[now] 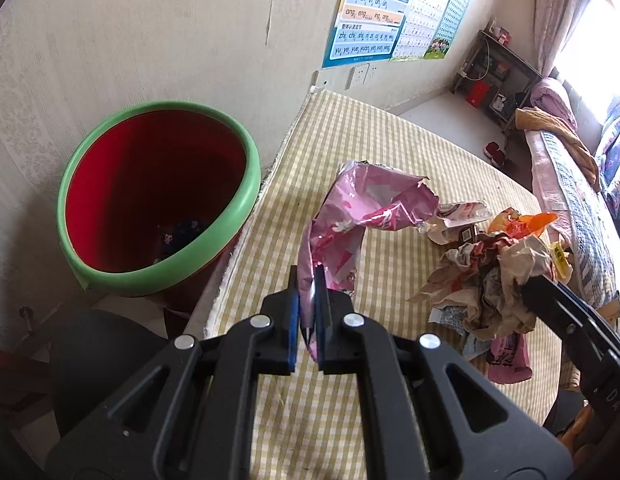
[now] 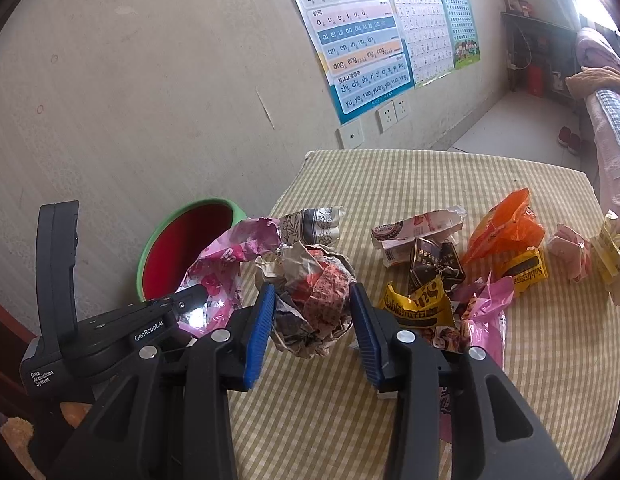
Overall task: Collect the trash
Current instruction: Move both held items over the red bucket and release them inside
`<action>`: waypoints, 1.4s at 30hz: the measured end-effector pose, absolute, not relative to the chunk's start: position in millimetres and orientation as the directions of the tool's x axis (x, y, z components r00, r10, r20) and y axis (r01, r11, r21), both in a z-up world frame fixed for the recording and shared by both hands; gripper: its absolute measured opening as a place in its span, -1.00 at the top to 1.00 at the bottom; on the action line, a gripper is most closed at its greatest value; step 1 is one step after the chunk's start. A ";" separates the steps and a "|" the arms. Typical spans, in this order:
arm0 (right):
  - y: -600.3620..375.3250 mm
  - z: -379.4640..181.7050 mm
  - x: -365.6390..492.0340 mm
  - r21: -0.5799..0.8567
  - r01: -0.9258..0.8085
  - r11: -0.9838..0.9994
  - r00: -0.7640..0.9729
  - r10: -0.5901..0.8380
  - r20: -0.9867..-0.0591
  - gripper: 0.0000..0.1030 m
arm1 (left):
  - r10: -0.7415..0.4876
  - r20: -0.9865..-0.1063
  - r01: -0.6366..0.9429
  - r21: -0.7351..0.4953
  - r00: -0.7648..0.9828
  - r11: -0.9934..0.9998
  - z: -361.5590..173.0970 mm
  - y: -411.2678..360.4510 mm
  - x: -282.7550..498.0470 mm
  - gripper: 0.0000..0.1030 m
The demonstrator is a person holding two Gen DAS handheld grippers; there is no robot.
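At lower centre, left claw (image 1: 307, 280) pinches the pink wrapper (image 1: 350, 216); swing it over the bin (image 1: 161, 196) at left before releasing, while right claw (image 2: 313, 300) brackets the paper ball (image 2: 314, 300), part open

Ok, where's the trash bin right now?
The bin stands off the table's left edge against the wall; in the left wrist view it is left of the pink wrapper held by the left gripper.

Daylight floods in from an overexposed window (image 1: 590, 40) at two o'clock; focus sharp, fisheye edges bowed and vignetted.
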State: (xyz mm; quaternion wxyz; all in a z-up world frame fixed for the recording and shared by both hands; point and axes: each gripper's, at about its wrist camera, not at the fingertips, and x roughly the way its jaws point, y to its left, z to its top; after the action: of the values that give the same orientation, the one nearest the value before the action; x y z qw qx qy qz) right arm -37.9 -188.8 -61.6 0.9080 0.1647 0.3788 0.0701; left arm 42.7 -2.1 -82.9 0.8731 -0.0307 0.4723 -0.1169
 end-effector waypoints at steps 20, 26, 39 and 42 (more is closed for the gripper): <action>-184.8 -56.7 -40.2 0.352 -0.017 0.936 0.711 0.259 -0.654 0.23 | -0.229 -0.798 0.154 -0.172 0.558 0.973 -71.8 6.7 46.2 0.89; -182.4 -57.9 -40.9 0.350 -0.020 0.936 0.707 0.261 -0.657 0.23 | -0.232 -0.796 0.154 -0.175 0.560 0.972 -71.3 6.9 45.5 0.89; -168.5 -51.9 -32.4 0.344 -0.064 0.937 0.696 0.289 -0.658 0.23 | -0.150 -0.738 0.093 -0.118 0.658 0.989 -41.8 37.0 55.1 0.89; -161.8 -44.3 -25.0 0.335 -0.088 0.938 0.699 0.298 -0.651 0.23 | -0.134 -0.732 0.069 -0.119 0.667 0.991 -37.6 49.2 60.0 0.89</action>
State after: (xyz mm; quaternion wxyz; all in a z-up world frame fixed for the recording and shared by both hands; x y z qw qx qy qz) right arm -25.0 -161.8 -44.3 0.9108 0.1404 0.3735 0.1059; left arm 60.0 49.2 -37.6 0.9122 -0.0404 0.4039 -0.0558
